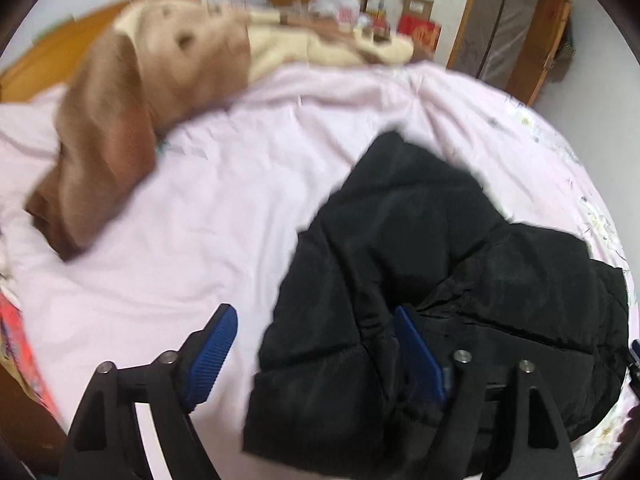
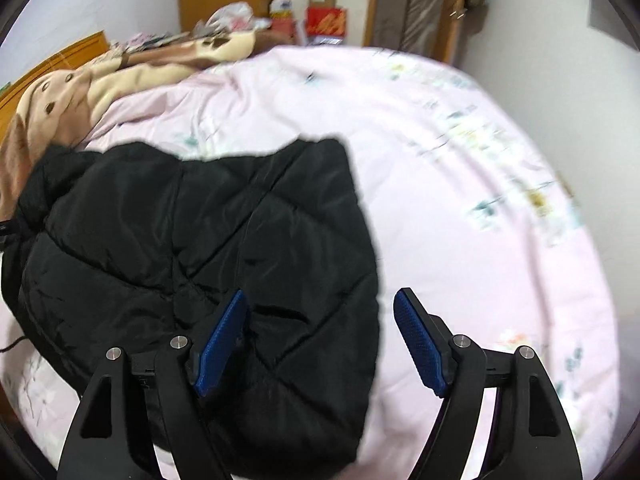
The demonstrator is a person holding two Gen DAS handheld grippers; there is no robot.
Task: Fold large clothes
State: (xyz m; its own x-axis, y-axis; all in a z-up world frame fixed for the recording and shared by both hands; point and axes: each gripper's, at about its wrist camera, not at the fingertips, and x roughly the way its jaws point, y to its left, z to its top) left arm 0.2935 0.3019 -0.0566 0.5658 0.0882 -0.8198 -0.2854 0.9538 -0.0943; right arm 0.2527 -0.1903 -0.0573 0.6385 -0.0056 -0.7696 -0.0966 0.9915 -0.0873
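A black quilted puffer jacket (image 1: 440,280) lies bunched on the pink bedsheet (image 1: 224,208). My left gripper (image 1: 316,332) is open; its left pad hangs over bare sheet and its right pad (image 1: 418,354) sits against a fold of the jacket's left edge. In the right wrist view the jacket (image 2: 192,240) lies folded over on the left. My right gripper (image 2: 322,320) is open over the jacket's right edge, with the left pad (image 2: 222,344) above the black fabric and the right pad over the sheet (image 2: 460,208).
A brown and cream plush blanket (image 1: 132,120) is heaped at the head of the bed, also in the right wrist view (image 2: 80,92). A wooden headboard (image 1: 60,48), boxes and clutter (image 1: 416,24) and a door stand beyond. A thin black cable (image 2: 12,346) lies at the left.
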